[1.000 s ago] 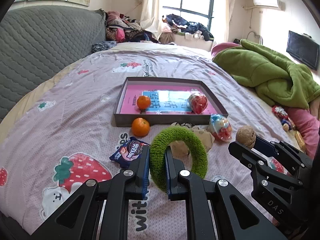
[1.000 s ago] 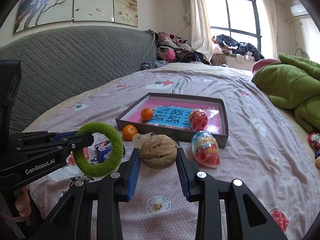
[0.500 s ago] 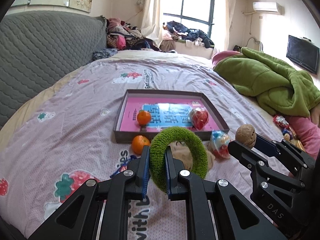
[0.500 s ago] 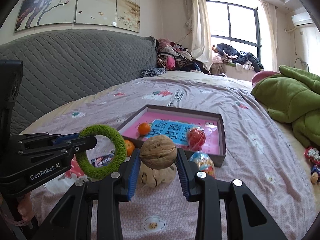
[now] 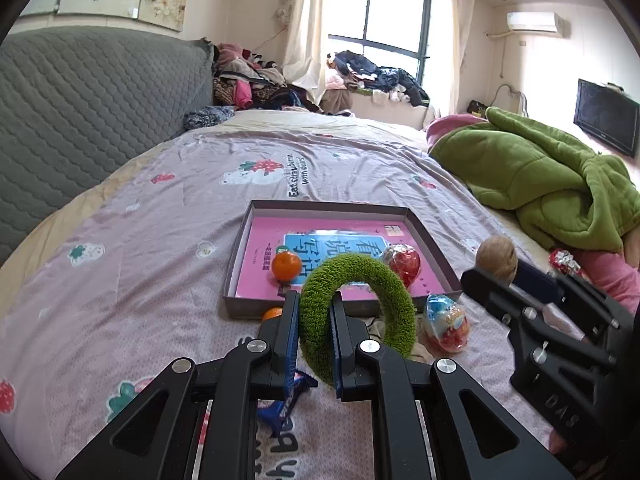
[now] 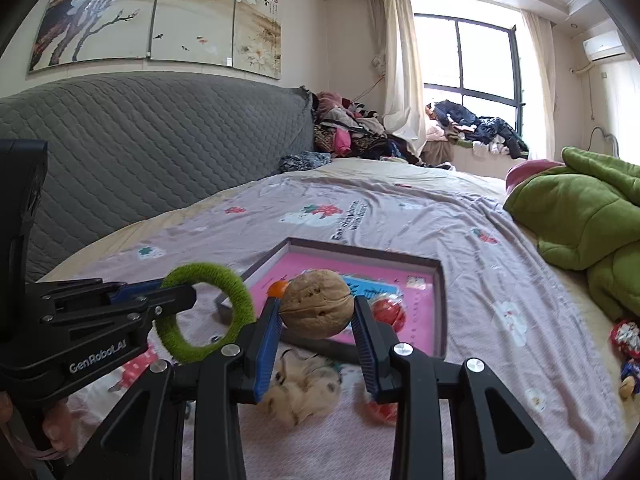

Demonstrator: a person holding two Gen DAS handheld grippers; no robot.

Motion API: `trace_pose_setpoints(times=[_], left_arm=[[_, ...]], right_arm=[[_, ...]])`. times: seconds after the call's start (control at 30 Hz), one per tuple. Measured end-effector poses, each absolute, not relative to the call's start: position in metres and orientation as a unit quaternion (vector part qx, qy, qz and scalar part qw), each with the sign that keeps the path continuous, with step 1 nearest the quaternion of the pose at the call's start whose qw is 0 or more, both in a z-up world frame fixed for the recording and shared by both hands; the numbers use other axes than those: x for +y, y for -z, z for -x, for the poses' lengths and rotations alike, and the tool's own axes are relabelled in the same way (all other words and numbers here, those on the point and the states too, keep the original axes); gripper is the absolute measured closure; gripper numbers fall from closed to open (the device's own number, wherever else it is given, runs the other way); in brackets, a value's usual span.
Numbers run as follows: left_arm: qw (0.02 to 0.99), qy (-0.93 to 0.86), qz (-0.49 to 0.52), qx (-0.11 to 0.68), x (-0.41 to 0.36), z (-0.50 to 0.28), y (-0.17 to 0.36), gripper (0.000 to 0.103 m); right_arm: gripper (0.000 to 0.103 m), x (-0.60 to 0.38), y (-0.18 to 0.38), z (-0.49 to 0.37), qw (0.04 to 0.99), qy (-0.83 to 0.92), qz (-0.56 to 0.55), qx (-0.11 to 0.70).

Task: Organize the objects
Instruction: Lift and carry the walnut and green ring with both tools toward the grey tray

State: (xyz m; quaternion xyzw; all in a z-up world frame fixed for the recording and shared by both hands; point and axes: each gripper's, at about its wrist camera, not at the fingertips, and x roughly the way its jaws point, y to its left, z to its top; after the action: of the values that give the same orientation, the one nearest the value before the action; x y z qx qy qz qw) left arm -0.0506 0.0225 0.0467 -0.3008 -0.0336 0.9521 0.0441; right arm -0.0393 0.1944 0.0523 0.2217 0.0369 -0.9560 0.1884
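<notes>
Over the last second both tongs have lifted off the bed and moved toward the shallow box (image 5: 239, 248): the left tongs (image 5: 314, 320) stay clamped on the green fuzzy ring (image 5: 356, 312), the right tongs (image 6: 316, 312) on the walnut (image 6: 316, 304). Both items now hang just short of the box's near edge, likely ready to be set inside beside the orange (image 5: 286, 266)

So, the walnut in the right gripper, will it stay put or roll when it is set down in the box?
The walnut is round with a hard, ridged shell, so it will probably roll on the smooth pink floor of the box. The right gripper touches it only at two sides, so it may turn or slip. It looks stiff and probably light.
</notes>
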Motion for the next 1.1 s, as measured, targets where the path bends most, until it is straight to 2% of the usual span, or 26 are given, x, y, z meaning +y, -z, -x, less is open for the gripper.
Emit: trace_pose_setpoints(times=[1.1], left_arm=[[0.038, -0.967, 0.252, -0.023, 0.037, 0.105, -0.072, 0.089]], right_arm=[[0.067, 0.229, -0.078, 0.089, 0.167, 0.970, -0.175, 0.022]])
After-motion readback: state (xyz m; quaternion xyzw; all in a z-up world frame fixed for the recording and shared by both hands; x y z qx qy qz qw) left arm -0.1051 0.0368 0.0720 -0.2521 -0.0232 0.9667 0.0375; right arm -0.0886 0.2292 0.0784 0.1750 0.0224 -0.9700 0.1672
